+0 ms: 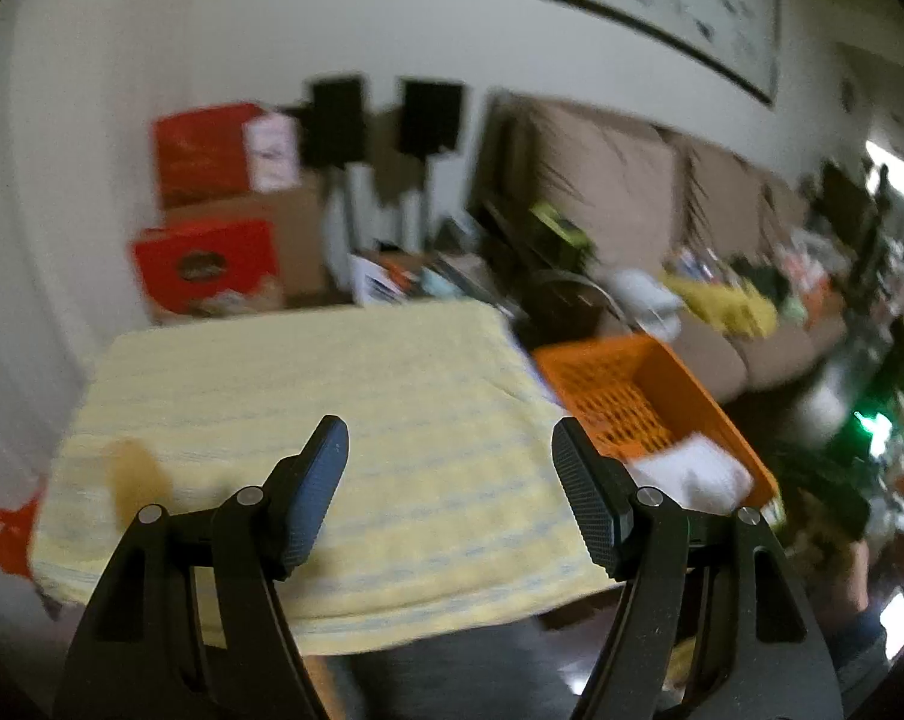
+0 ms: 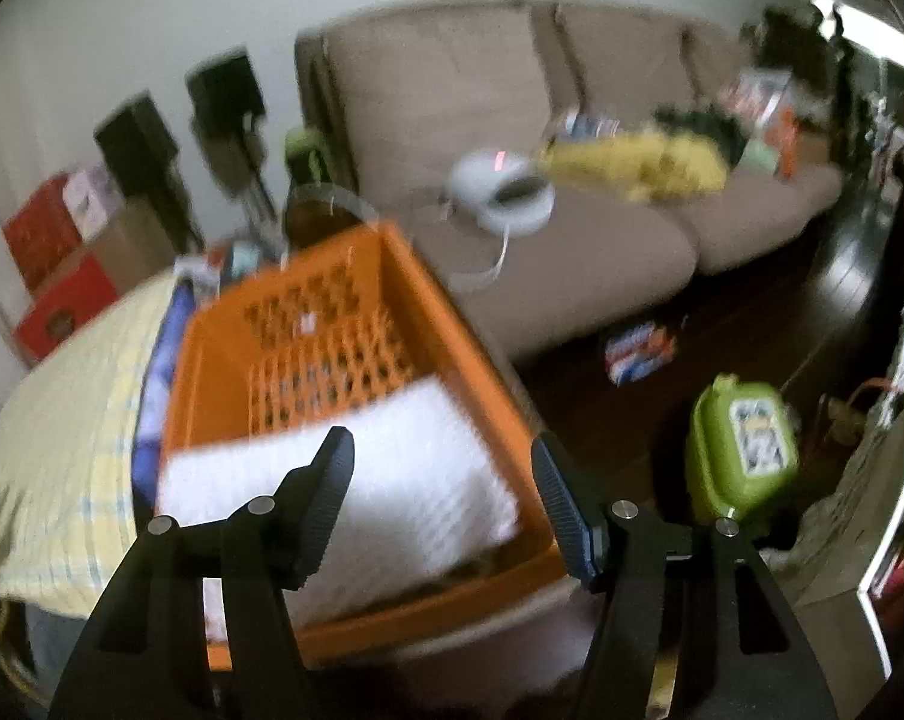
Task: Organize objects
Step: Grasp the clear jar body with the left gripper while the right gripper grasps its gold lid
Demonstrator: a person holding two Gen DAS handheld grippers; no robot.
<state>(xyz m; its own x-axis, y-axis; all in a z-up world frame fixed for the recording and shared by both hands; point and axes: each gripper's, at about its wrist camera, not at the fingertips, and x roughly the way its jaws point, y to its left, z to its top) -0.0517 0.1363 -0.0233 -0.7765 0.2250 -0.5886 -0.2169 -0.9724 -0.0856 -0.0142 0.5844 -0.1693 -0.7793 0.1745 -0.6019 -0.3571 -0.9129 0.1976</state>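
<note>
Both claws wide, nothing between pads. Left claw point(image 1: 450, 450) over yellow cloth point(image 1: 308, 420), beside orange basket point(image 1: 679, 372). Right claw point(image 2: 443, 462) above the basket point(image 2: 452, 324); white padded bag point(image 2: 404, 468) lies inside it.

A: Cloth point(image 1: 332, 420) on the table is showing pale yellow with faint blue stripes; in the right wrist view it is reading as a yellow and blue check.
B: Basket point(image 2: 452, 324) is showing bright orange, lattice-holed walls. White folded item point(image 2: 404, 480) inside it.
A: Boxes point(image 1: 206, 270) by the wall are showing red. Sofa point(image 2: 440, 84) is reading beige.
B: Jug point(image 2: 739, 450) on the dark floor is showing lime green with a white patterned label. Gripper pads are showing black, finely ribbed
</note>
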